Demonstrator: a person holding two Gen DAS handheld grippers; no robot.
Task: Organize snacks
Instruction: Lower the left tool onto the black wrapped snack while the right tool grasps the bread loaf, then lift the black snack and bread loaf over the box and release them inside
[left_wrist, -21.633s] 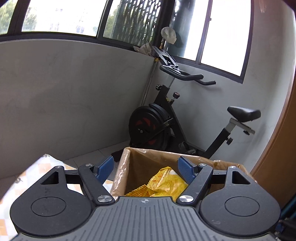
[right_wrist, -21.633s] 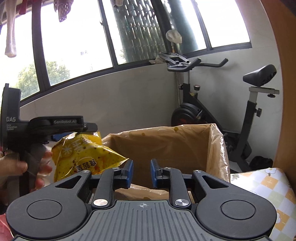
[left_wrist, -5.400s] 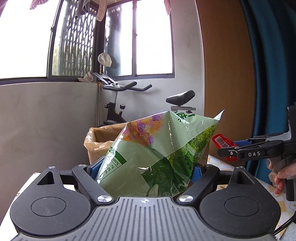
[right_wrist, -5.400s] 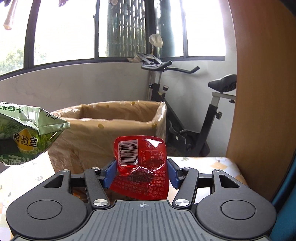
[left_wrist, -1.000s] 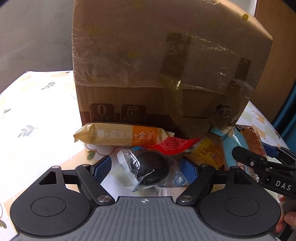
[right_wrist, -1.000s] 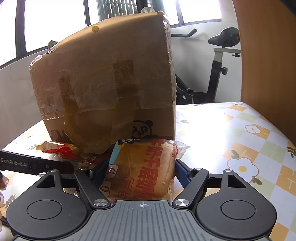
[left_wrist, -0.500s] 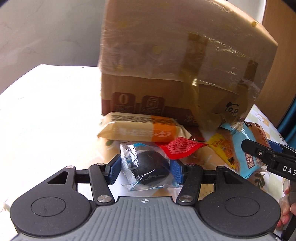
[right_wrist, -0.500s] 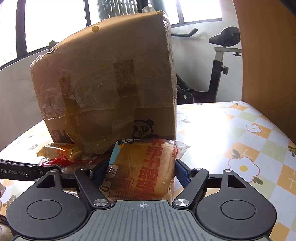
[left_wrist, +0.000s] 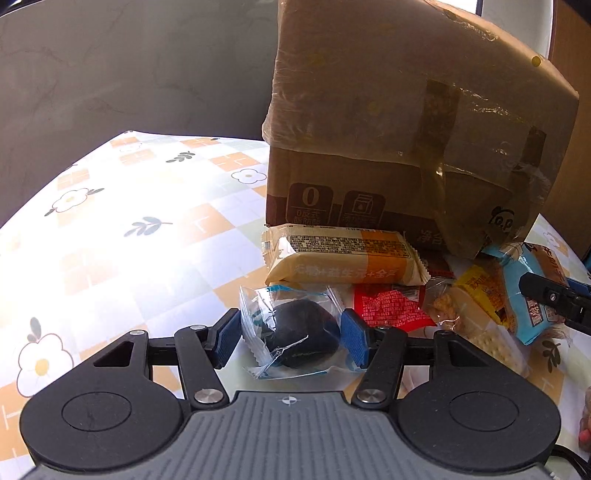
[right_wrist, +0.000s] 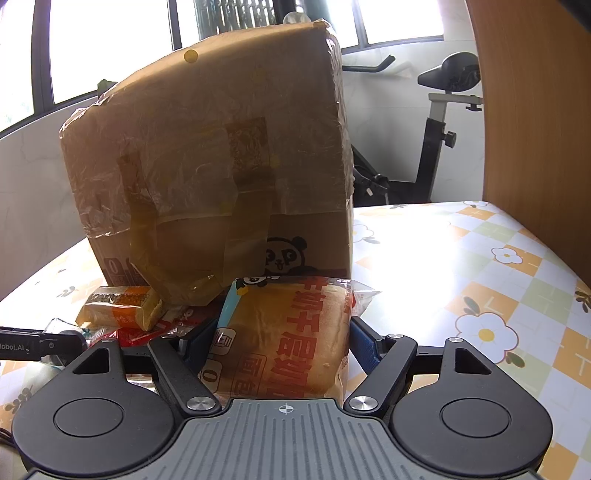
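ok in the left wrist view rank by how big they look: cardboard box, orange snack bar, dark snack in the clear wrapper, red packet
1. cardboard box, by far the largest
2. orange snack bar
3. dark snack in the clear wrapper, though it lies nearest the camera, so this rank is unsure
4. red packet, partly hidden, so its place is unsure too

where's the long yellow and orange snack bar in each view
left wrist: the yellow and orange snack bar lies centre frame, against the foot of the cardboard box, just beyond the left gripper.
right wrist: same bar at lower left, end-on, by the box's left corner.
shared landmark: the panda print on the box.
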